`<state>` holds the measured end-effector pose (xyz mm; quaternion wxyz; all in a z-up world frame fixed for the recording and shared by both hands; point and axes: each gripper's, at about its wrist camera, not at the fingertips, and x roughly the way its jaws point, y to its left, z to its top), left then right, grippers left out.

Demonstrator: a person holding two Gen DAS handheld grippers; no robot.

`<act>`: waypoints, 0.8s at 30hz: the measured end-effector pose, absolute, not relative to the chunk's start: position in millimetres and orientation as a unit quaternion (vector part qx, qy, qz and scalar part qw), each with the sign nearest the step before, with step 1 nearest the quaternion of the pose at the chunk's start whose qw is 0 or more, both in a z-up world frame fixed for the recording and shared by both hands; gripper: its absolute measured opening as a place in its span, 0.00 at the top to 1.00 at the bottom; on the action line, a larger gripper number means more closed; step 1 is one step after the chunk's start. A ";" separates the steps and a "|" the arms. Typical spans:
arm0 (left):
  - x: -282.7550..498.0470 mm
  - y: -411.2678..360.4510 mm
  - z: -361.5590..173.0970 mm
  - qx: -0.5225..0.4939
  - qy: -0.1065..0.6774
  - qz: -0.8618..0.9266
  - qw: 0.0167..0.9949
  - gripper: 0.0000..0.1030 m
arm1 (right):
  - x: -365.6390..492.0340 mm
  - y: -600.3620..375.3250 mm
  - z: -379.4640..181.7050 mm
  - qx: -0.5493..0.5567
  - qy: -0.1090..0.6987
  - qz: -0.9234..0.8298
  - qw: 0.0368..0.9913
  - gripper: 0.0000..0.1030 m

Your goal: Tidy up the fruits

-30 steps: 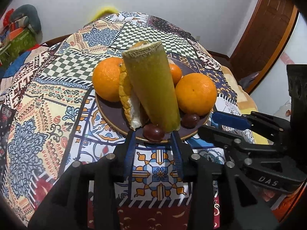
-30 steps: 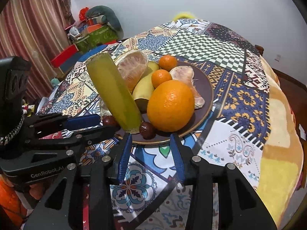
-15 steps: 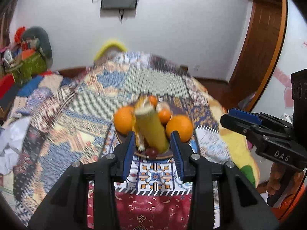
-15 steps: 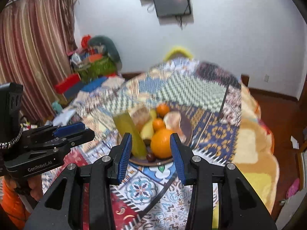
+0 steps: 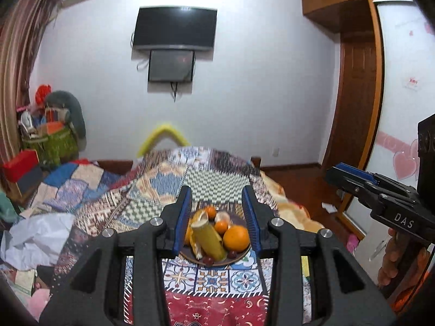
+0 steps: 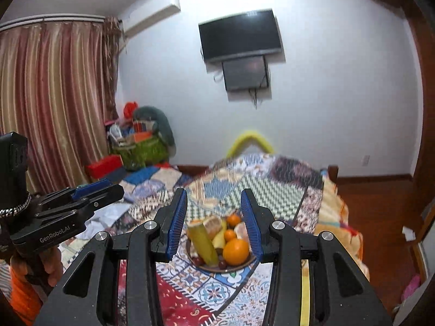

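Brown and round, the plate (image 5: 187, 255) sits on the patchwork quilt (image 5: 212, 179) near its front edge, well below both grippers and apart from them. It carries a big orange (image 5: 236, 238), two small oranges (image 5: 221, 227) behind it, a tall yellow-green stalk (image 5: 208, 240) leaning across the middle, a peeled segment (image 6: 213, 224) at the back left, and dark grapes (image 5: 208, 260) along the front rim. The left gripper (image 5: 216, 218) has its blue-padded jaws spread with nothing between them; the fruit only shows through the gap from afar, and the jaws have just been opening a little. The right gripper (image 6: 214, 221) likewise stands parted and empty, held beside the left one by a hand (image 5: 390, 258) at the picture's right edge. Open air lies all around both tools. The quilt covers a bed and drops off at the right, where an orange blanket (image 6: 339, 228) hangs toward a wooden floor (image 6: 380, 190). Loose paper and cloths (image 5: 32, 236) crowd the left side. Beyond the bed stands a white wall with a dark TV (image 5: 175, 28) mounted high, a striped curtain (image 6: 54, 95) at the left, a heap of bags (image 6: 141, 141) in the corner, and a wooden door frame (image 5: 356, 103) at the right.
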<state>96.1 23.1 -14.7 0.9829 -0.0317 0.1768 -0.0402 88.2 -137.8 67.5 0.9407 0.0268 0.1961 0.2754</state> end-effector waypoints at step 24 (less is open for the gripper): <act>49.9 19.3 11.9 -0.028 0.108 0.002 0.994 0.06 | 50.5 -141.6 81.9 0.032 0.135 0.236 0.962 0.00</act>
